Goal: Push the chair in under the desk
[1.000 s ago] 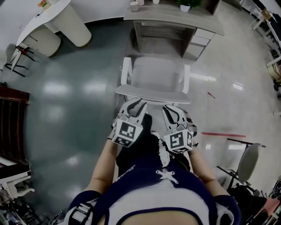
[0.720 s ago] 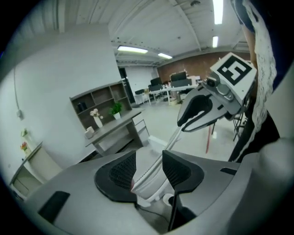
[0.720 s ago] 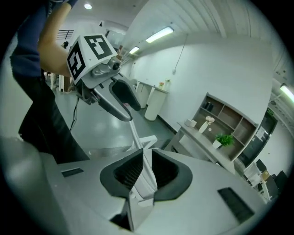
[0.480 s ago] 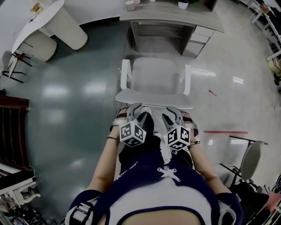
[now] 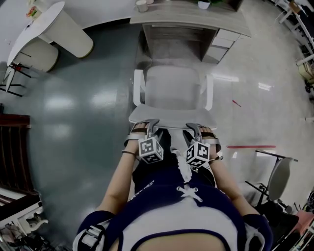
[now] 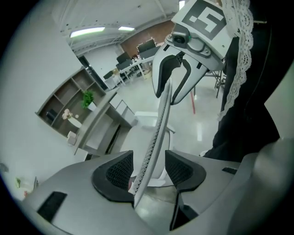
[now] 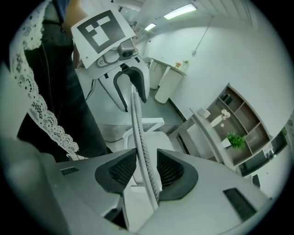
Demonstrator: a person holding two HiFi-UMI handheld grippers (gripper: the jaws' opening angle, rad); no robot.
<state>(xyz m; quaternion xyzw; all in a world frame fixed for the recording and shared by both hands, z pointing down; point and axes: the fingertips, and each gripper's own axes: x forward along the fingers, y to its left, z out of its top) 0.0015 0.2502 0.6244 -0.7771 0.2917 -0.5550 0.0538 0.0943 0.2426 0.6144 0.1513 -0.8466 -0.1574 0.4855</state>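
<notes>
A white armchair (image 5: pixel 171 90) stands on the floor in front of the grey desk (image 5: pixel 191 17), with its seat outside the desk opening. Its thin backrest top edge (image 5: pixel 171 116) is nearest me. My left gripper (image 5: pixel 147 125) straddles that edge on the left. Its jaws have just been opening, and the backrest rim (image 6: pixel 158 124) runs between the pads (image 6: pixel 119 170) without being pressed. My right gripper (image 5: pixel 194 128) straddles the edge on the right. Its jaws have also just been opening, and the rim (image 7: pixel 138 128) passes close between the pads (image 7: pixel 170 169).
A drawer unit (image 5: pixel 221 46) sits under the desk's right side, and a cup (image 5: pixel 141 6) and a plant (image 5: pixel 203 5) stand on top. There is a white round table (image 5: pixel 49 24) at the upper left, a second chair (image 5: pixel 274 179) at the right and a red floor line (image 5: pixel 250 146).
Both grippers came down from above the backrest onto its top edge. Their jaws went from shut to open, and they now stand astride the rim.
</notes>
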